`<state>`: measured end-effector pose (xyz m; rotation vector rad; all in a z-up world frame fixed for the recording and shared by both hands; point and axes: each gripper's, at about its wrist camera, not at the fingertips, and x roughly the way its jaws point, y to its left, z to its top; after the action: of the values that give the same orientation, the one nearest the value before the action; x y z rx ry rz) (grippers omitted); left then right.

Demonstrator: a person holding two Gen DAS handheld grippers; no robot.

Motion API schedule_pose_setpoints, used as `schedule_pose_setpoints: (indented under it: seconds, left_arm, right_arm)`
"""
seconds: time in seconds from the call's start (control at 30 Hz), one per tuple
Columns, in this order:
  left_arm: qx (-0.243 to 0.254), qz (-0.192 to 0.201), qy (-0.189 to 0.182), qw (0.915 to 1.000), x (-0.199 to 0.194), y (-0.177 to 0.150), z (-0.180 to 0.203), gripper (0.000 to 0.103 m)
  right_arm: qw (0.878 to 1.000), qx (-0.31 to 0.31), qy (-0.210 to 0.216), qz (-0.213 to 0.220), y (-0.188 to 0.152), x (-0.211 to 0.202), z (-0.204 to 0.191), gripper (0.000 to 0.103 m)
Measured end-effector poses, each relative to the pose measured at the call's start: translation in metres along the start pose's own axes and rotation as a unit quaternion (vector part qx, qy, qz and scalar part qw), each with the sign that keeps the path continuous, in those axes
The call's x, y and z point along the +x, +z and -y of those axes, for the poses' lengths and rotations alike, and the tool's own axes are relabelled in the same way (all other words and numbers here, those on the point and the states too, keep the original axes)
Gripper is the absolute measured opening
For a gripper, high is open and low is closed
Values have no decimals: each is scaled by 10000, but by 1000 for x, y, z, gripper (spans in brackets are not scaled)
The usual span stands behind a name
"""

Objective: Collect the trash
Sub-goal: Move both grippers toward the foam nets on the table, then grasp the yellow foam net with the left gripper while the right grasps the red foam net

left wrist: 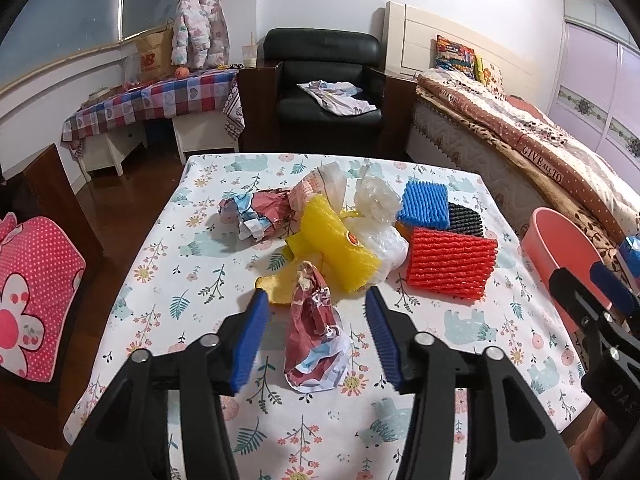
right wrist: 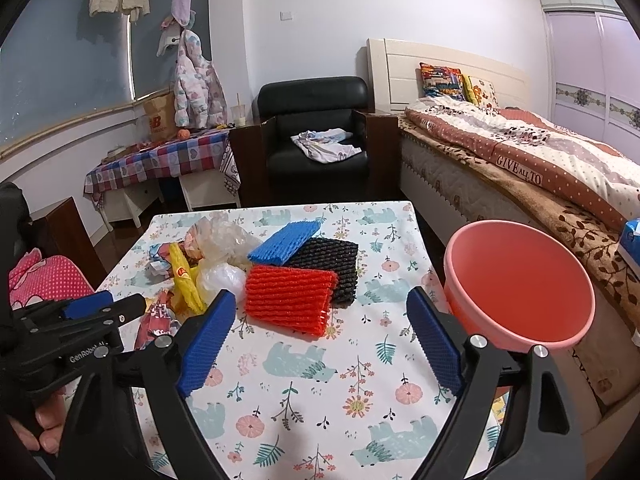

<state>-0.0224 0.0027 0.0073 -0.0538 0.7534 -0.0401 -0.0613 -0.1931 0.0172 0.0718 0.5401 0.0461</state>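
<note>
1. The left tongs (left wrist: 316,344) are held wide open over the tabletop (left wrist: 460,344), with a crumpled red-and-white wrapper (left wrist: 314,344) lying between the blue pads (left wrist: 254,340); no pad is seen pressing on it, so it is judged not yet gripped.
2. The right tongs (right wrist: 324,344) are also spread wide and hold nothing; only bare cloth lies between them.
3. The wrapper is best closed on across its bulky lower half, since the thin twisted top would likely slip out.
4. The yellow foam net (left wrist: 340,248) and the orange scrap just beyond the left pad should be kept clear of the closing pads, so that one piece alone is lifted.
5. The pink bucket (right wrist: 520,280) stands at the right edge of the tabletop, near the right tongs; it is judged to be the place for the trash.
6. The red foam net (right wrist: 290,304) lies nearest the right tongs and could be taken by them.
</note>
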Motion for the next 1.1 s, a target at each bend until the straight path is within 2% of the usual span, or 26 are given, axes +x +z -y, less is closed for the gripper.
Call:
schedule_pose_setpoints:
  seconds: [0.13,0.4,0.6,0.67,0.8,0.9,1.03,1.1]
  left_arm:
    - [-70,68,-55,9999,1,1,-11,58]
    - [-346,-23,-257,9991,10,9,-28,58]
    - [-334,-215,-389,9985,28,26,-14,58]
    - [-383,-346,-417,9978,39,32,-10,54]
    - [-409,-507,-332,9973,59,45,-3,52]
    - [-343,-596,-247,9973,73,51,2,45]
    - [-389,-814,-300,9955,88,51,0,11]
    - [-468,-812,-324,9951,89,49,-3,10]
  right_arm:
    - [10000,5,35,-88,-2,6,1,87]
    - [9996,63,129,-261,-6,19,2,86]
    - [9991,130,175,-361,-8,27,6,84]
    - [9989,143,189,-396,-8,30,8,82]
    - [9985,173,260,-444,-3,35,12,82]
    - [9978,203,343,-533,1,43,14,81]
    - [9953,341,485,-764,3,58,18,81]
    - [9940,419,537,-850,5,65,21,81]
